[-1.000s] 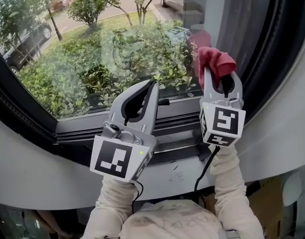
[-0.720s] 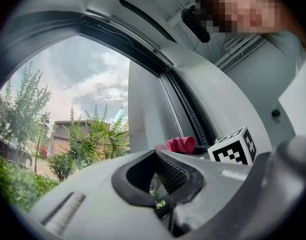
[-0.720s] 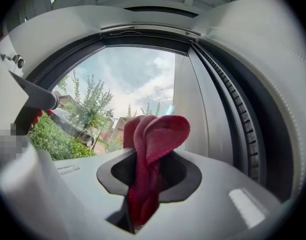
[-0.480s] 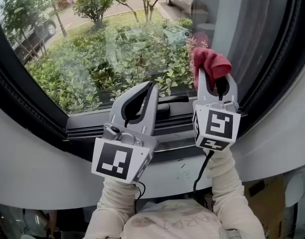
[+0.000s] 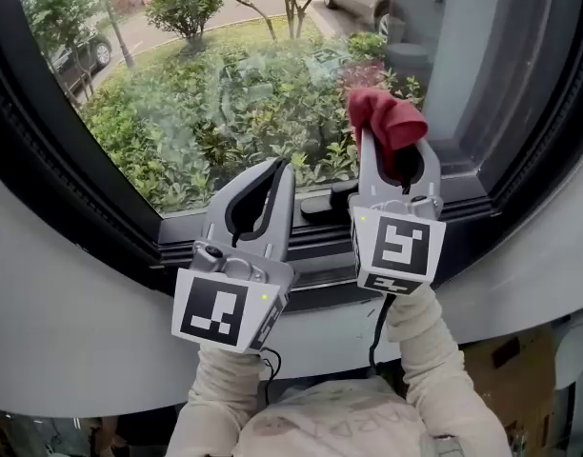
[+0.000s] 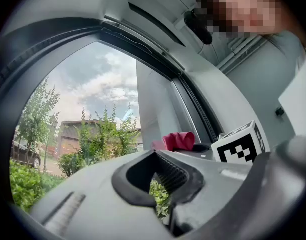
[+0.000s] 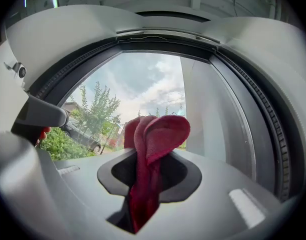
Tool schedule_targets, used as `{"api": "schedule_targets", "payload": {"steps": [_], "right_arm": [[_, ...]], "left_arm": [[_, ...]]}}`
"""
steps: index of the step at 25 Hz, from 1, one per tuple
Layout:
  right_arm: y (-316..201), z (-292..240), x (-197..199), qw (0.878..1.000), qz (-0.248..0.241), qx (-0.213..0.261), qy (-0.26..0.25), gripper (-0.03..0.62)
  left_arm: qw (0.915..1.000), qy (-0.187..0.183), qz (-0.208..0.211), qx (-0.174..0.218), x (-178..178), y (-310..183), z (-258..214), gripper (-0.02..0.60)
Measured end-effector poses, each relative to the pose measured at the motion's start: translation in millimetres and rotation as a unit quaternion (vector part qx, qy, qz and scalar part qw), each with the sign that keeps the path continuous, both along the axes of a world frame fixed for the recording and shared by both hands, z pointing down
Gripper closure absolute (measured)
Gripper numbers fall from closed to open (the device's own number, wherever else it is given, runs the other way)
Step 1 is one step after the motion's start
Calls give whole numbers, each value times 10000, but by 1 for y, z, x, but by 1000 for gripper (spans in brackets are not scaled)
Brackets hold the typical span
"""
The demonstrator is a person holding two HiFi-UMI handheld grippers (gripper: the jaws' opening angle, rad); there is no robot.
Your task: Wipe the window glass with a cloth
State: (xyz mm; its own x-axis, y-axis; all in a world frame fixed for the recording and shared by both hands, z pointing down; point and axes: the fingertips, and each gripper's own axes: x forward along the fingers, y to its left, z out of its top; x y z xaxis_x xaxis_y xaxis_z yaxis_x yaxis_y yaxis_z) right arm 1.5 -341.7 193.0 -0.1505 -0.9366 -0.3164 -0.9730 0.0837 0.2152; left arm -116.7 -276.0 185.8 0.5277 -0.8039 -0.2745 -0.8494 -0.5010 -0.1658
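The right tool [image 5: 396,150] is clenched on the red cloth [image 5: 385,120], whose bunched end pokes past the tips toward the window glass [image 5: 215,93] — probably so fabric, not plastic, meets the pane. The left tool [image 5: 278,168] is closed on nothing, held low by the lower frame [image 5: 320,246] — likely just out of the way.

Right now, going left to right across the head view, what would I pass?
Dark parked car → left tool, shut and empty → black window handle → right tool gripping the red cloth → gray pillar.
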Motion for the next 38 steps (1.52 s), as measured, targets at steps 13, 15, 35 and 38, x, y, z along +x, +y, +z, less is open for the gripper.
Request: {"api": "schedule_targets", "payload": {"steps": [13,15,35,38], "right_arm": [[12,1,-97,9982,-463,-24,391,476],[12,0,-102,9978,-480,-1,447,476],[4,24,-39,9960,-477,-389,648,468],[0,25,-18,9963,-416,-378,650,467]], "left_arm": [[9999,71,-141,64,-56,14,-4,581],[9998,81,-167,80,-60,16,-7,581],[9999,32,-159,0,-10,18,1,581],[9999,20,-120,-11,5,15,3,581]]}}
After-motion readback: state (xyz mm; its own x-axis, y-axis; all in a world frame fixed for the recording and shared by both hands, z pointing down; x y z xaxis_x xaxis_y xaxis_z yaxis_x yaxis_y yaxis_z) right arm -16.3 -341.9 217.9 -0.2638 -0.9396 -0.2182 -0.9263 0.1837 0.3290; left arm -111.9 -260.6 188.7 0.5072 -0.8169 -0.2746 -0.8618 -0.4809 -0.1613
